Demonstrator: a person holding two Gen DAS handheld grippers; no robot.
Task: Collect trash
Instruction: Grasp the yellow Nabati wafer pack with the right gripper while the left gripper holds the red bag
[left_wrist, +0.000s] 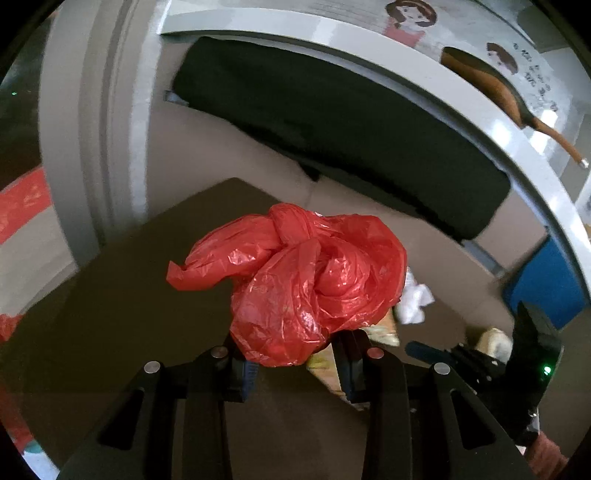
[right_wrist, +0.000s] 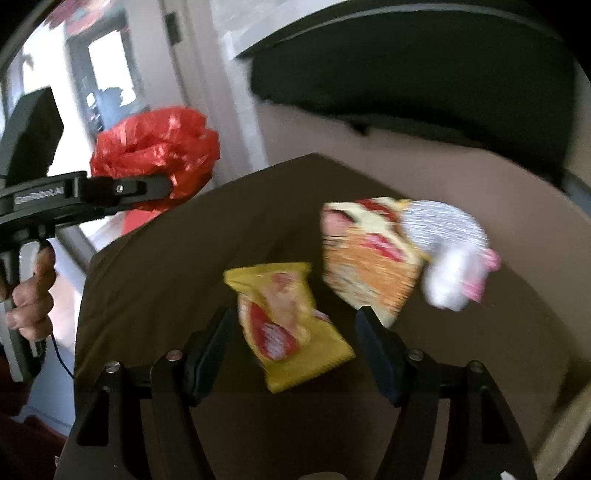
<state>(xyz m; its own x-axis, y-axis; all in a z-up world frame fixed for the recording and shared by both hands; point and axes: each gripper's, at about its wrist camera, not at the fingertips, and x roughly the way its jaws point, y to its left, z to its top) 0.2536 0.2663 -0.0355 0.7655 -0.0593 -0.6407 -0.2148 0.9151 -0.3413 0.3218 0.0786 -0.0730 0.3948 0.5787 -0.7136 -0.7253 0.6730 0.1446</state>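
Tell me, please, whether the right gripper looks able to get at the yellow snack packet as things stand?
Probably yes: the right gripper is open, the yellow snack packet lies flat on the brown table between its fingers, and nothing covers it.

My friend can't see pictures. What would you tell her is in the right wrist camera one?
The open right gripper hovers over a yellow snack wrapper on a brown table, with an orange wrapper and crumpled white paper just beyond. At left, a hand holds the left gripper, which clutches a crumpled red plastic bag.
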